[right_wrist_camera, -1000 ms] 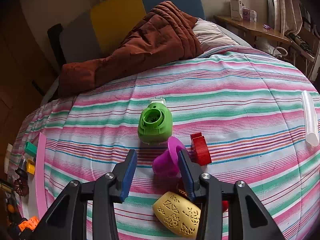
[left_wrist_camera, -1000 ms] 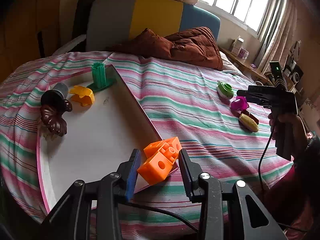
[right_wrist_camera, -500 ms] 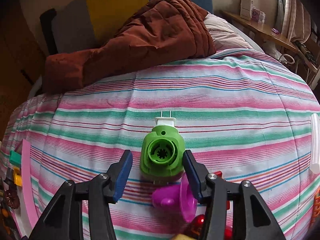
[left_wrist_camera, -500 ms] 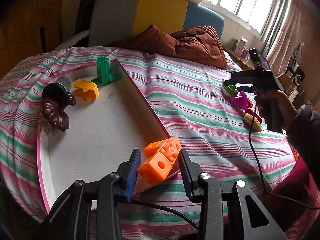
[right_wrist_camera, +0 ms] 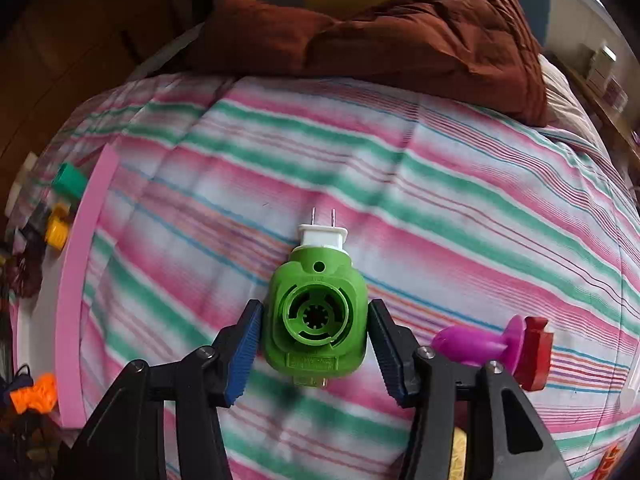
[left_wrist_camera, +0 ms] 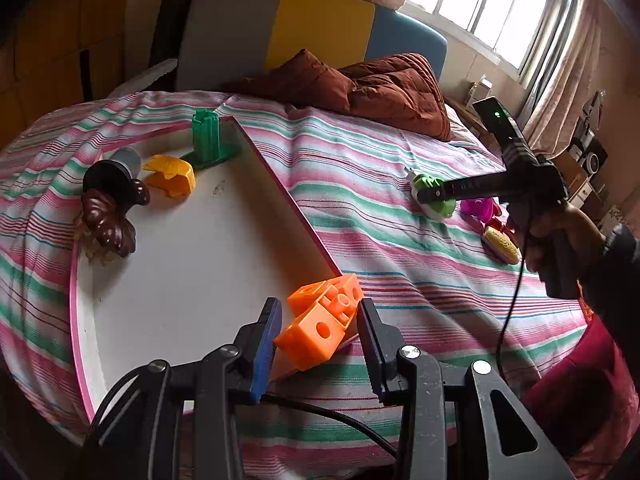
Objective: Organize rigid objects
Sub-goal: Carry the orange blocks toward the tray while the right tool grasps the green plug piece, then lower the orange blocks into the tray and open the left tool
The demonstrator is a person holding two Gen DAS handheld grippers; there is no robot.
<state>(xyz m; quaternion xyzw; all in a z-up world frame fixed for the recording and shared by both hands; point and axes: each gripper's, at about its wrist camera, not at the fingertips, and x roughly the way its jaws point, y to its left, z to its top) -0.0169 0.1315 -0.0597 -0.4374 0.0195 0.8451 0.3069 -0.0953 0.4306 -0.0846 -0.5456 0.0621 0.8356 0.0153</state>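
My right gripper (right_wrist_camera: pixel 316 356) is open with its jaws on either side of a green plug-in device (right_wrist_camera: pixel 315 320) with a white two-pin plug, lying on the striped bed; small gaps show on both sides. It also shows in the left wrist view (left_wrist_camera: pixel 434 200). My left gripper (left_wrist_camera: pixel 318 344) is open around an orange block cluster (left_wrist_camera: pixel 320 320) resting at the near corner of the white pink-rimmed tray (left_wrist_camera: pixel 180 280). The tray holds a green piece (left_wrist_camera: pixel 206 136), a yellow piece (left_wrist_camera: pixel 172 174) and a brown toy (left_wrist_camera: pixel 108 220).
A magenta piece (right_wrist_camera: pixel 476 340) and a red piece (right_wrist_camera: pixel 534 354) lie right of the green device. A yellow textured piece (left_wrist_camera: pixel 500 242) lies nearby. A brown quilt (right_wrist_camera: pixel 400 36) lies at the head of the bed.
My right gripper moved from the magenta piece forward to the green device, which now sits between its jaws. The left gripper and orange blocks stayed put.
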